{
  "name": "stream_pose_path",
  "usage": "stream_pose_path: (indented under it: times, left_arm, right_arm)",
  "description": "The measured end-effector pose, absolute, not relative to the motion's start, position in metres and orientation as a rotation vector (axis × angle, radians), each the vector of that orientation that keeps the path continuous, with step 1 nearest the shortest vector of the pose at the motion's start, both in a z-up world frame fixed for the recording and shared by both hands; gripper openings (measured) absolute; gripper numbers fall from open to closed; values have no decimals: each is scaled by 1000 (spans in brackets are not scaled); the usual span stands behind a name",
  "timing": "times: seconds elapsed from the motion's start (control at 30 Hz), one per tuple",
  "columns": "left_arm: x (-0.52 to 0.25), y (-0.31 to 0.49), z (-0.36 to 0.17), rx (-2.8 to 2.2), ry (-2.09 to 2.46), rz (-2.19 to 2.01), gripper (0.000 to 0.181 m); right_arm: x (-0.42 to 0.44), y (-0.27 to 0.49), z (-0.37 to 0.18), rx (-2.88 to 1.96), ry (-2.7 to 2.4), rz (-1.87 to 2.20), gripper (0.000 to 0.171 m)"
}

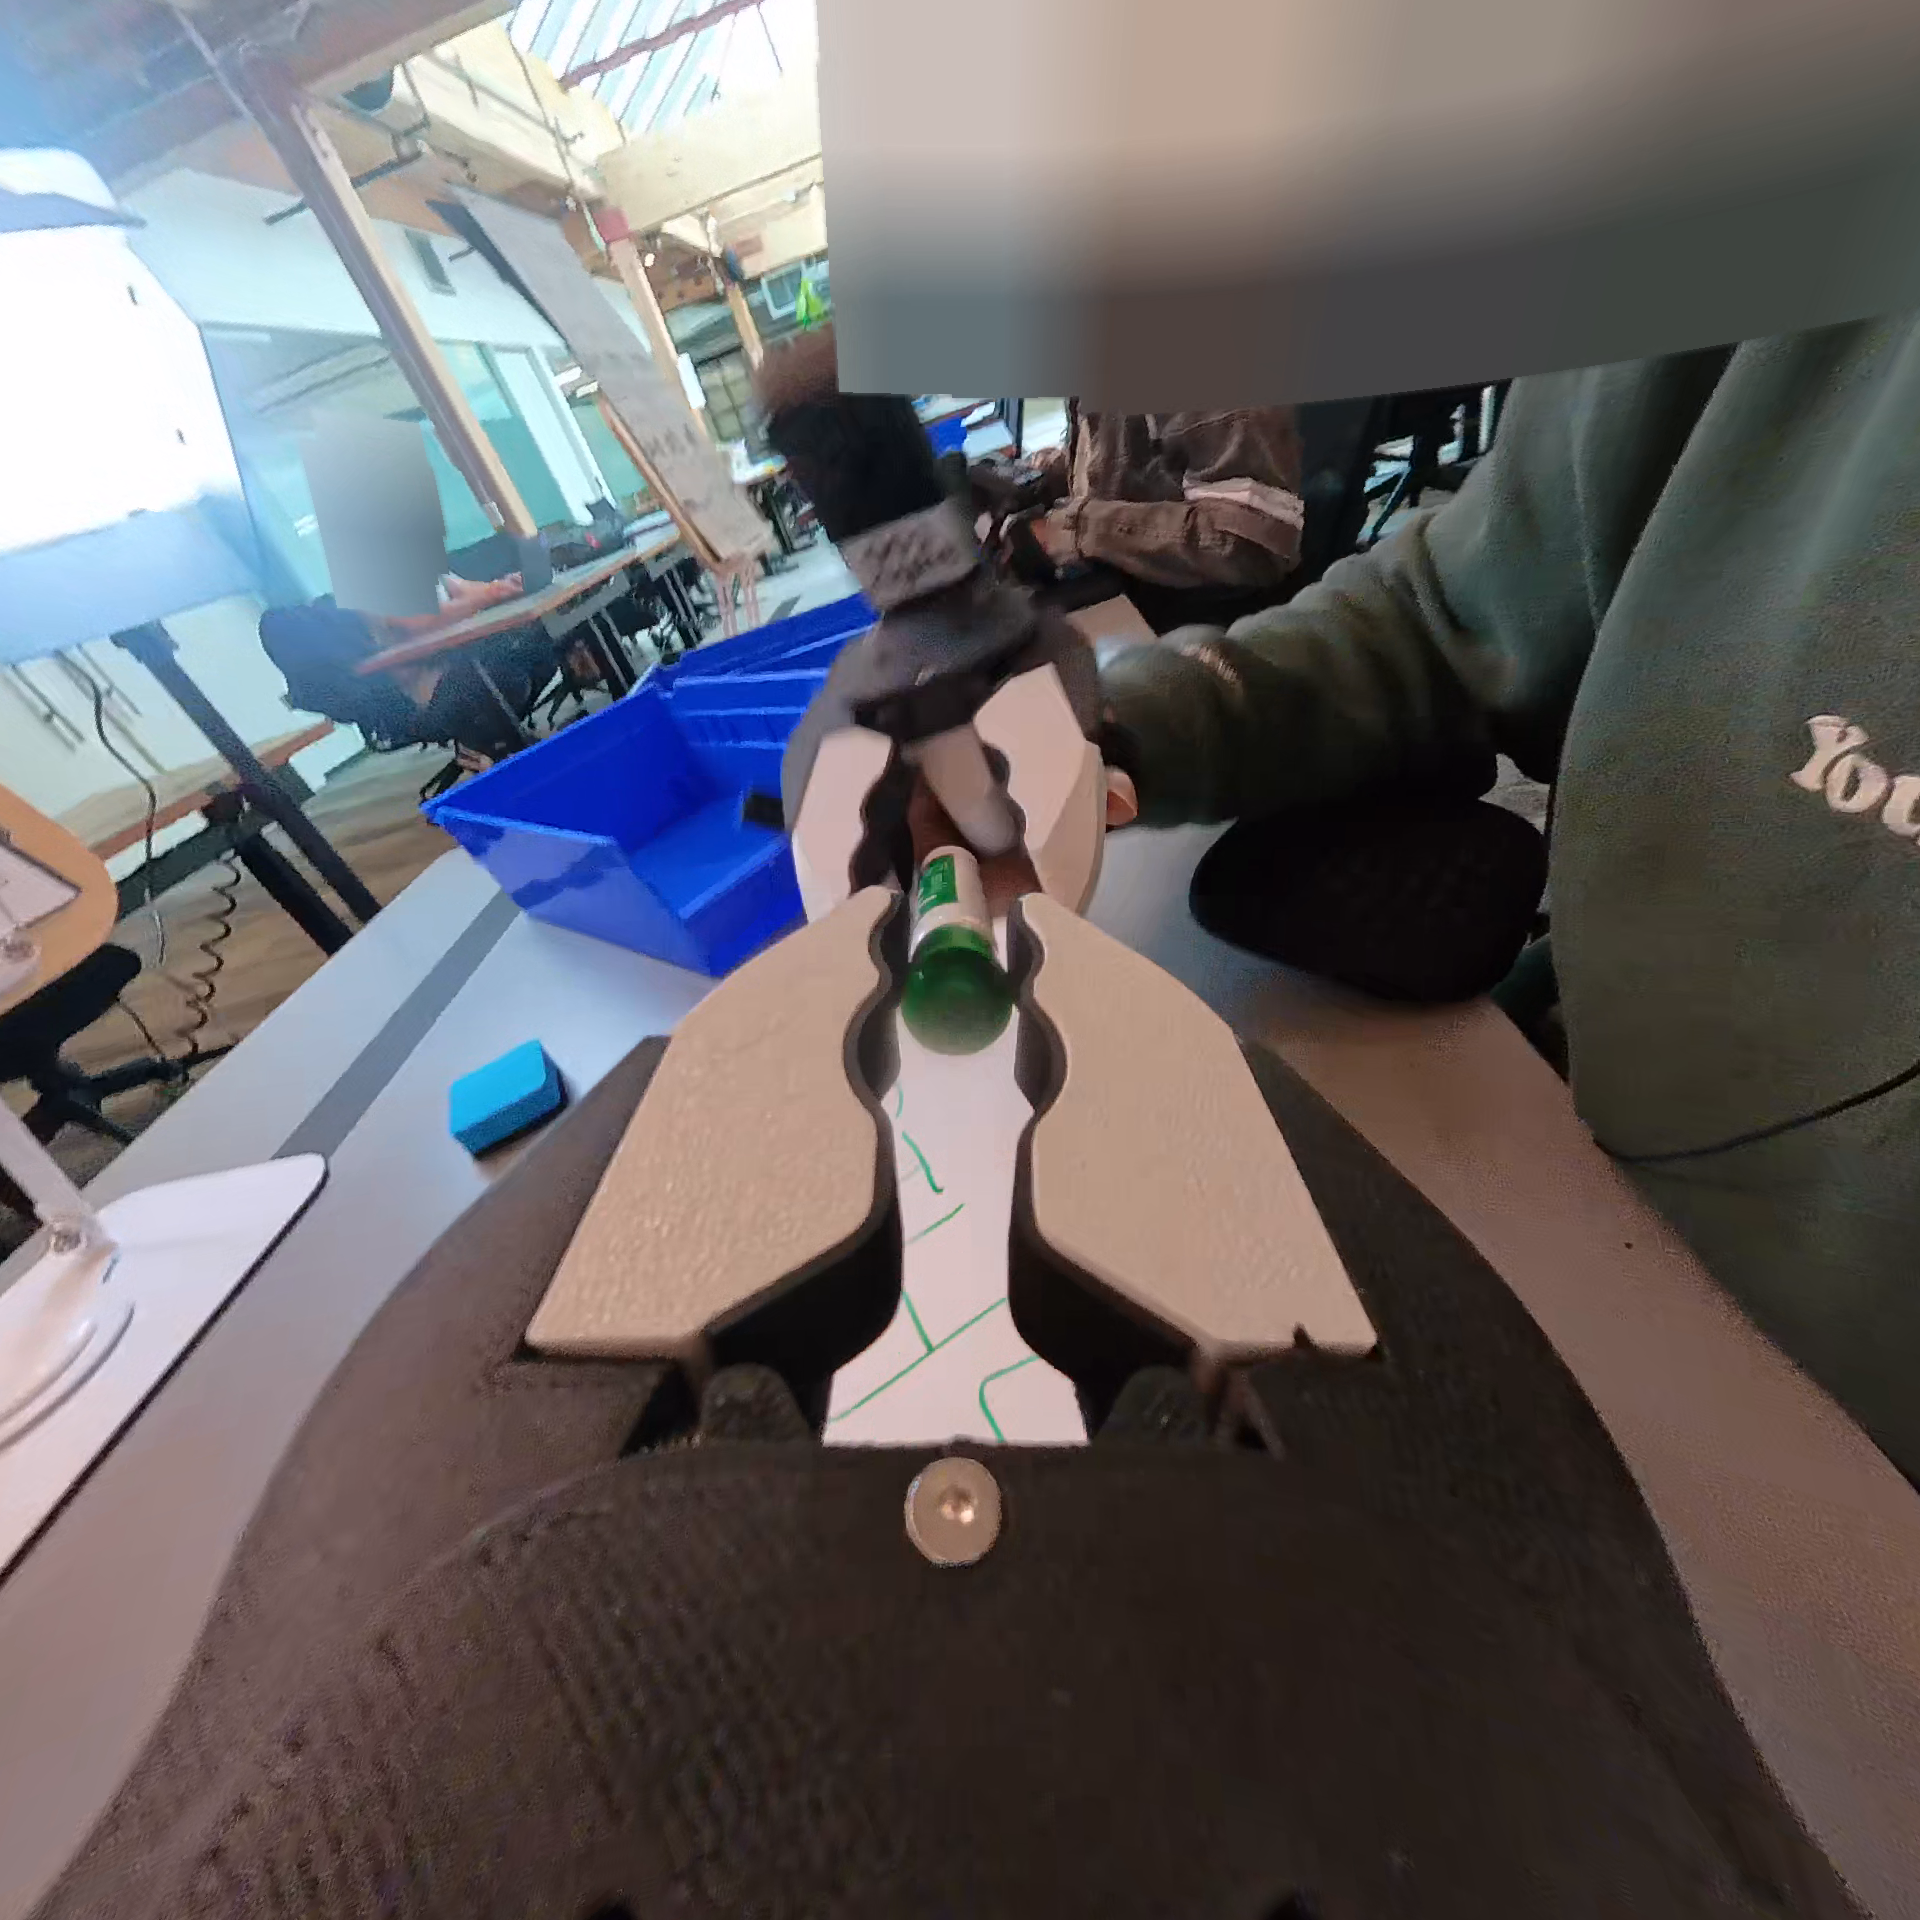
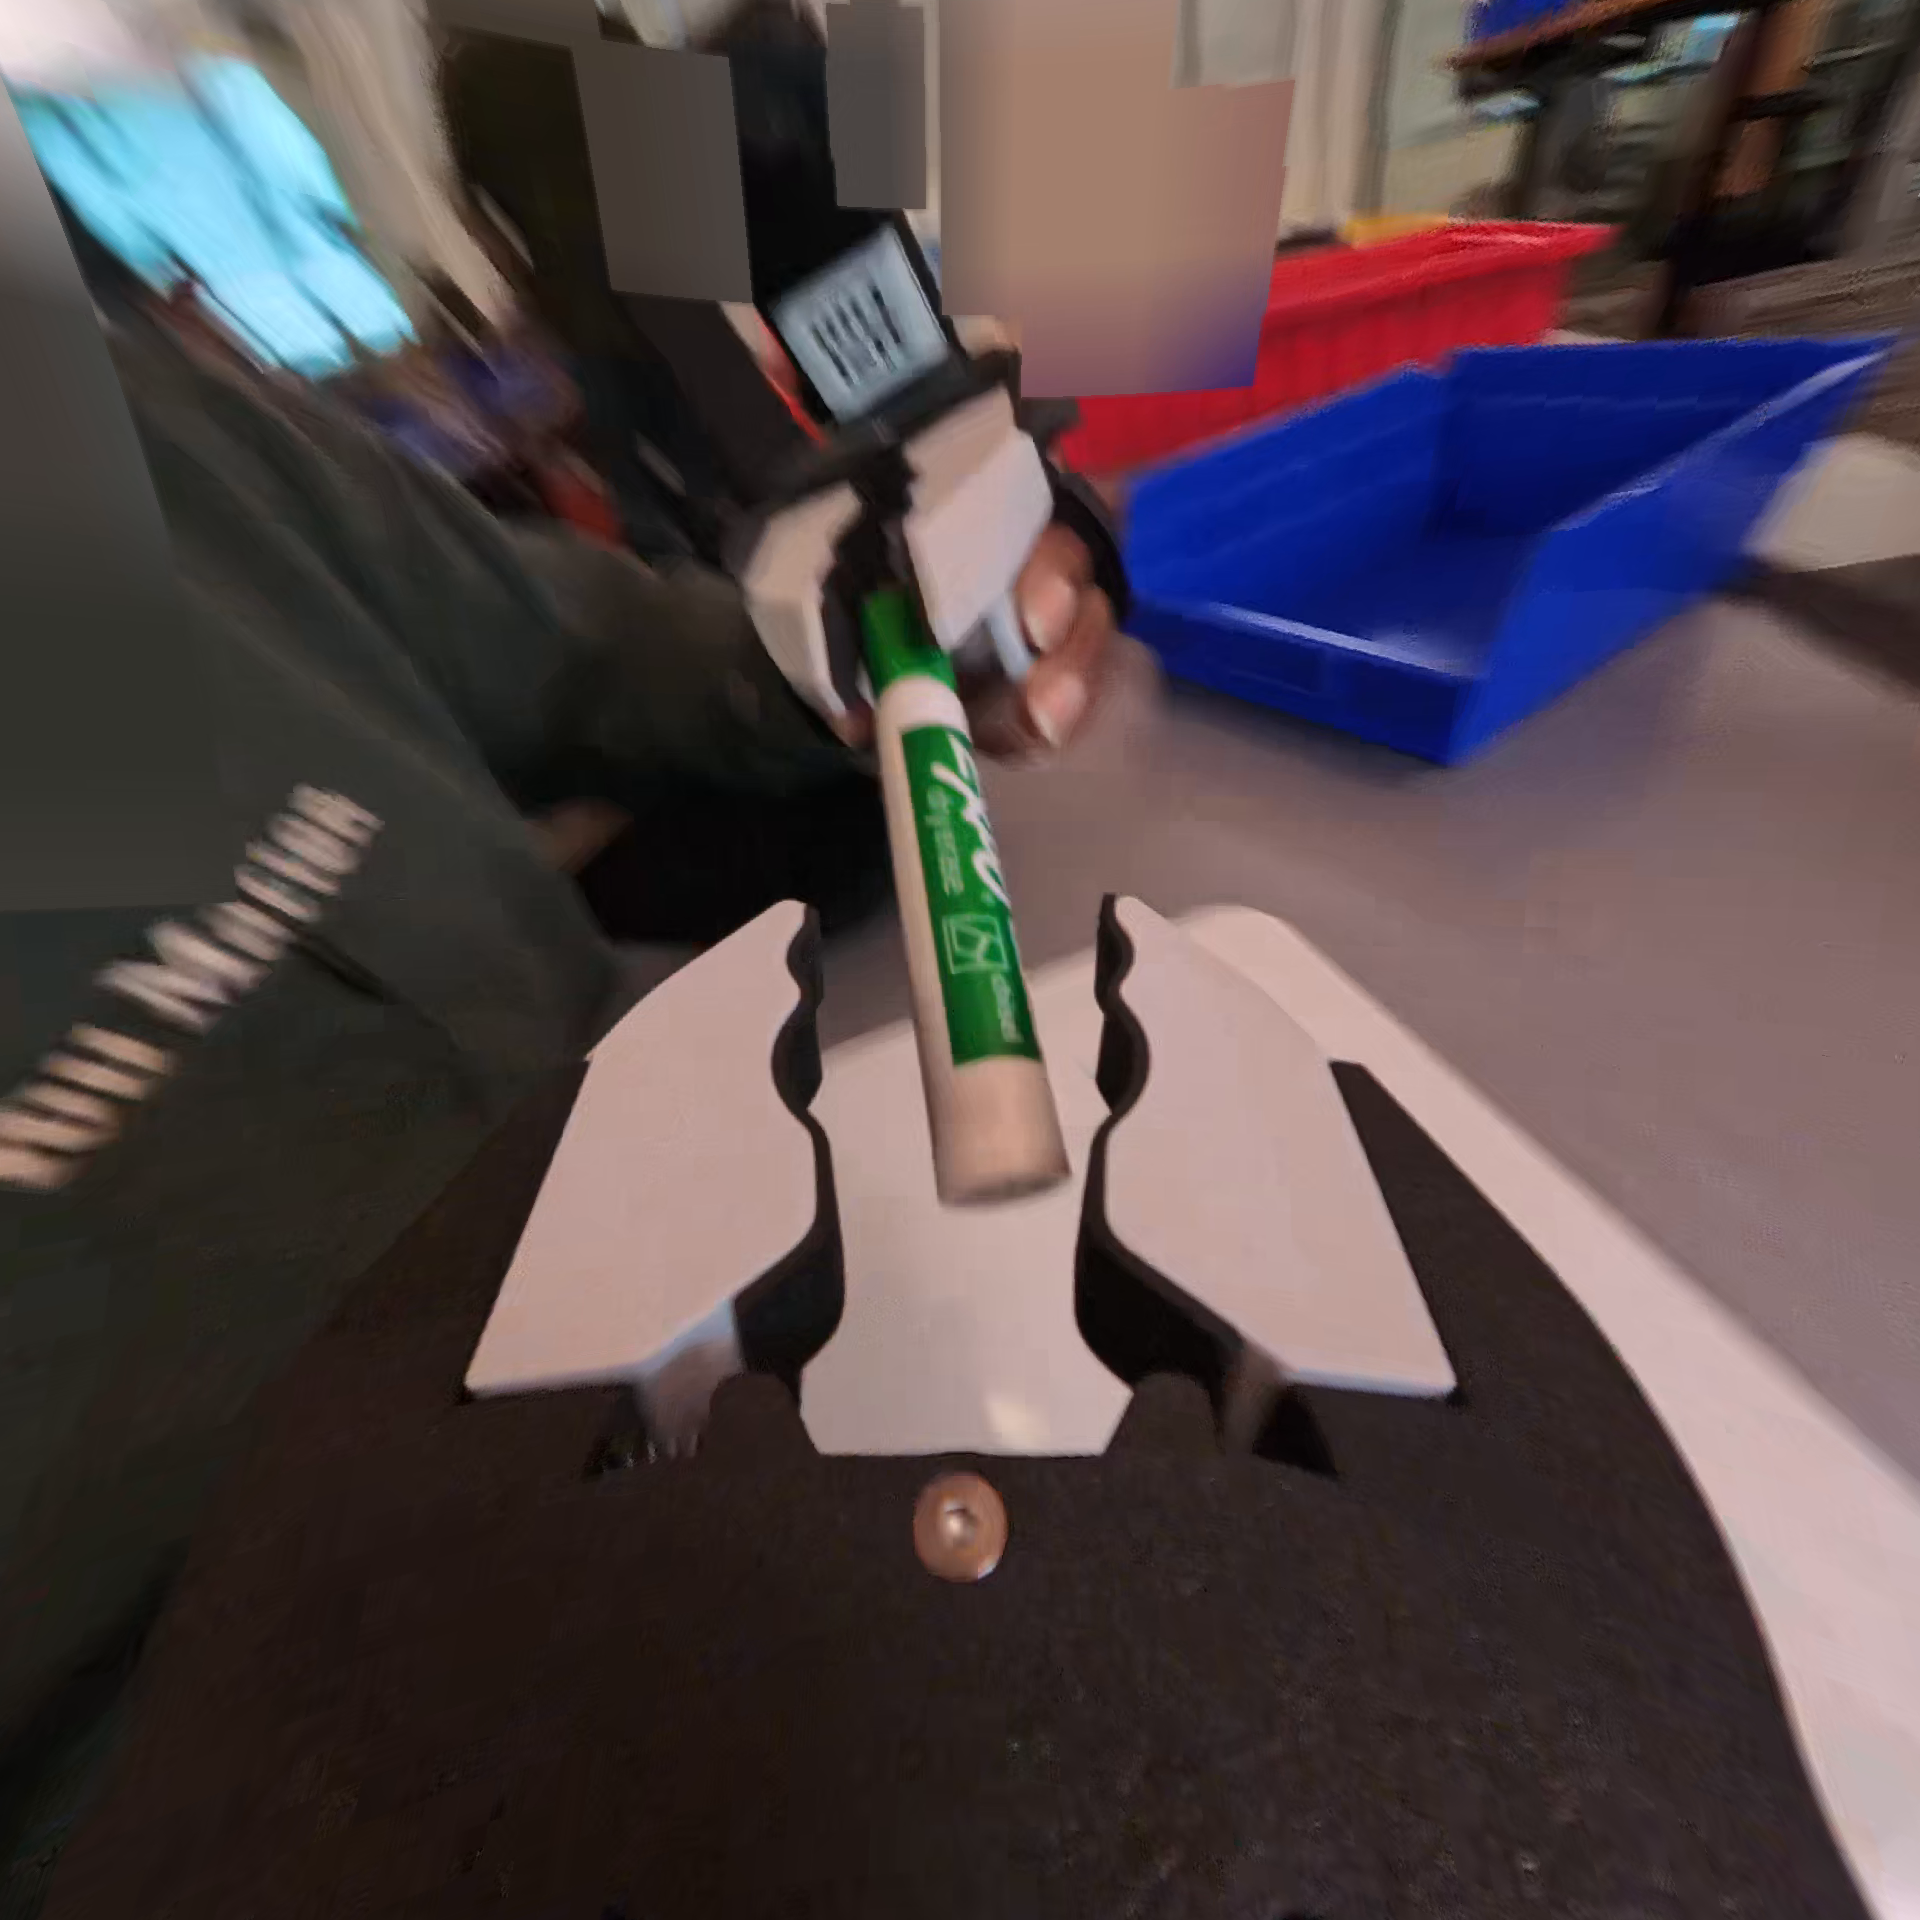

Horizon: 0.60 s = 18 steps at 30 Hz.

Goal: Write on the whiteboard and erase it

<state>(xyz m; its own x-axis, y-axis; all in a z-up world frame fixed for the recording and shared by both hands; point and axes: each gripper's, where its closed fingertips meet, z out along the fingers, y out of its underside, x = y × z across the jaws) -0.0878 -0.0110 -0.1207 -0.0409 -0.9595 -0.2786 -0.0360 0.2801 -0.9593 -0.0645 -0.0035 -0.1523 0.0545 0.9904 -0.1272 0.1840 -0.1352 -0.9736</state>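
In the left wrist view the whiteboard (image 1: 951,1340) shows only as a narrow strip at lower centre between the fingers (image 1: 748,1164) of the left hand-held gripper (image 1: 951,935), so its green lines are cut off on both sides. There too the marker (image 1: 951,935) is seen end-on, its body foreshortened and partly hidden behind its green end. The right wrist view is smeared by motion: the red bin (image 2: 1382,312) at upper right and the left hand-held gripper's (image 2: 873,582) hold on the marker's far end are too blurred to make out.
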Motion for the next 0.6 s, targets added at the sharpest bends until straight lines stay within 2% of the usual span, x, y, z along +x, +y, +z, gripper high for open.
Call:
stream_pose_path:
  times: [0.07,0.17,0.2,0.23,0.27,0.3,0.37,0.53,0.6]
  left_arm:
    - [-87,-6,-129,-1053,1398,-989,19]
    - [-80,-5,-143,-1106,1445,-978,19]
    - [-78,-4,-148,-1117,1458,-963,18]
    - [-77,-4,-152,-1132,1474,-950,18]
    - [-77,-3,-156,-1149,1486,-927,18]
    - [-78,-2,-157,-1156,1473,-930,18]
    - [-85,1,-144,-1122,1378,-981,0]
    - [-87,7,-143,-1144,1373,-1010,0]
    - [-88,11,-147,-1153,1367,-990,0]
  right_arm:
    - [-52,10,-160,-1472,-1371,747,50]
    - [-58,6,-165,-1446,-1472,538,40]
    - [-61,3,-173,-1435,-1525,501,19]
    - [-62,1,-181,-1430,-1572,452,14]
    - [-62,0,-187,-1437,-1608,426,0]
    - [-58,2,-187,-1461,-1605,428,0]
    - [-45,14,-171,-1484,-1505,462,0]
    - [-29,18,-153,-1504,-1422,585,1]
    - [-35,15,-164,-1525,-1452,603,12]
